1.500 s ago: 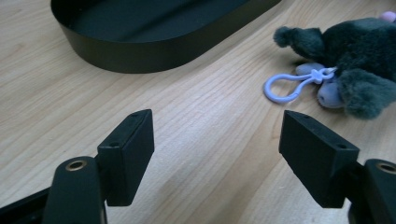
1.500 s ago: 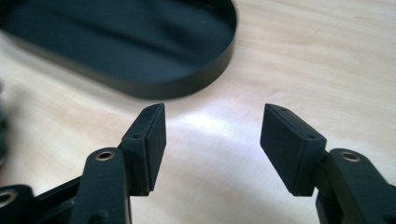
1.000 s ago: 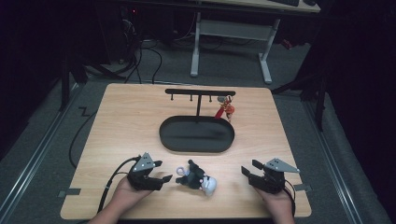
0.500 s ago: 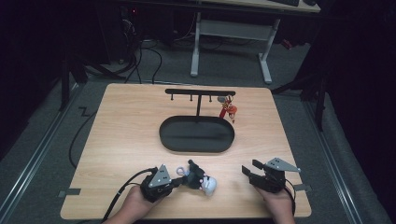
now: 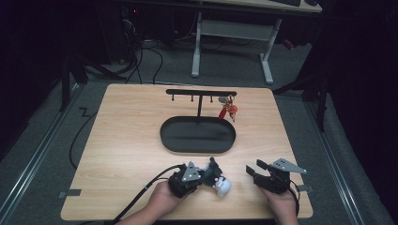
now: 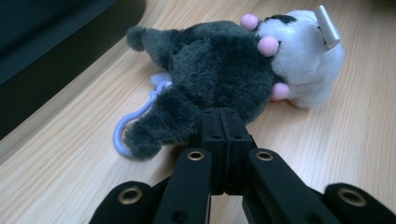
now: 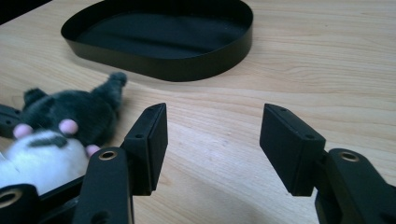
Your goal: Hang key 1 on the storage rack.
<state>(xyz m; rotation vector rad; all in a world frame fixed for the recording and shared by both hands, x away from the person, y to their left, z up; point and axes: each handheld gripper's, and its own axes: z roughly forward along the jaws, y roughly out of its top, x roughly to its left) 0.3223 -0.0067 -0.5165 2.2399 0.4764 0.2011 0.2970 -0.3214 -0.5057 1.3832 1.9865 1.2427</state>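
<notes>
Left gripper (image 5: 202, 174), at lower centre-left of the high view, pointing rightward at the plush toy (image 5: 217, 178) and tip-to-fur with it. Jaws clenched pad against pad in the left gripper view, tips meeting the dark body of the toy (image 6: 219, 74); whether any fur is pinched between them cannot be told. Toy lying on its side on the table (image 5: 126, 140), just right of that gripper: dark body and limbs toward the upper left of the high view, white head toward the lower right, long axis roughly in line with the gripper's reach. Pale blue loop (image 6: 135, 122) on the wood at the lower left of the toy in the left gripper view, silver tag at the head end.

Further right, right gripper (image 5: 257, 170) at lower right of the high view, jaws standing apart over bare wood, nothing between them, toy near but not touched. Left hand clearly the nearer.

Black oval tray (image 5: 197, 136) above the toy at frame centre, black hook rack (image 5: 201, 93) behind it with a red charm (image 5: 229, 110) hanging. Light wooden tabletop, dim room, grey floor, cables at upper left, white desk frame at top.
</notes>
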